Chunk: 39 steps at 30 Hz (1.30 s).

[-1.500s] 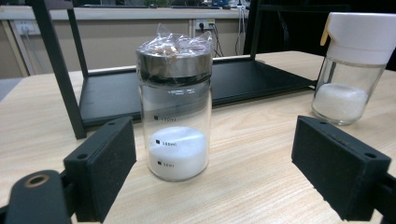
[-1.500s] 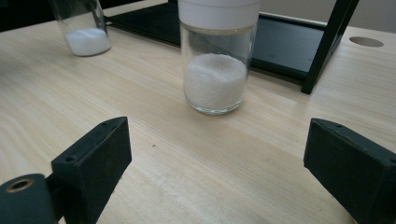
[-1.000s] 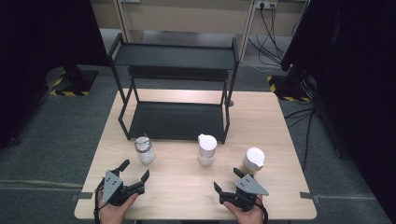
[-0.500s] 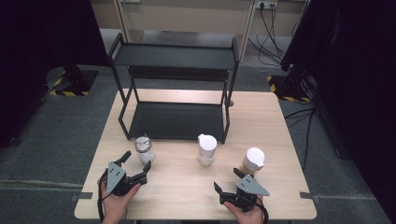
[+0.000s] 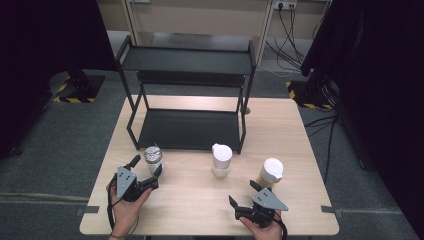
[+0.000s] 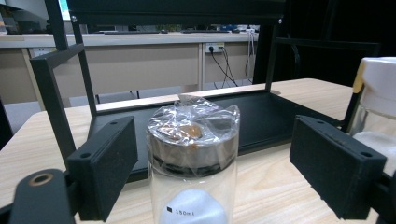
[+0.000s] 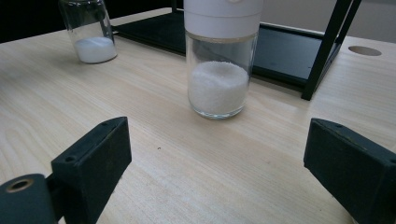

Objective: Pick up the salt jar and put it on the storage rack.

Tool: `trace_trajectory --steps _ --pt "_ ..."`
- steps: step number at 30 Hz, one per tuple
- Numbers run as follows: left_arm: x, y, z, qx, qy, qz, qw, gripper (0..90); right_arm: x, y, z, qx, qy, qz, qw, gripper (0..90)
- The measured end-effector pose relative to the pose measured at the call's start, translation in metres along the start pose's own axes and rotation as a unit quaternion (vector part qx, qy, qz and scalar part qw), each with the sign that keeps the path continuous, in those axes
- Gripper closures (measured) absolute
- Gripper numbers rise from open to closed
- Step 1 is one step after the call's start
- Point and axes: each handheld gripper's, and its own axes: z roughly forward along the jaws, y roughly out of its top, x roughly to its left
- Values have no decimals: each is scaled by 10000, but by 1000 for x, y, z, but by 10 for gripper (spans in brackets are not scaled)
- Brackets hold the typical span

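A glass jar [image 5: 153, 158] with clear film over its dark lid stands at the table's front left, a little white powder in its bottom. My left gripper [image 5: 146, 166] is open with this film-topped jar [image 6: 194, 154] between its jaws, a gap on each side. A white-lidded jar [image 5: 221, 160] half full of white grains stands mid-table. My right gripper [image 5: 242, 192] rests low near the front edge, open and with nothing in it, pointing at that white-lidded jar [image 7: 219, 70]. The film-topped jar [image 7: 91, 32] stands farther off to its left.
A black two-shelf metal rack [image 5: 187, 127] occupies the back half of the wooden table [image 5: 200, 200], both shelves bare. A third jar with a white cap [image 5: 271, 172] stands right of my right gripper. Bare wood lies between the two grippers.
My left gripper has moved forward and slightly right, so the film-topped jar now stands between its jaws. The right gripper has stayed still.
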Motion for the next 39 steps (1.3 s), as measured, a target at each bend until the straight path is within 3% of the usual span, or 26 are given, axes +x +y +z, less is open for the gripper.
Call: trace_trajectory --steps 13,25,39 --pt "6 -2 18 61 57 137 9999 202 -1 0 0 -4 29 44 10000 79" --pt "7 -6 29 118 90 309 9994 320 -1 0 0 4 36 45 10000 79" --pt "11 -5 29 147 -11 273 9995 351 -2 0 0 10 49 69 10000 79"
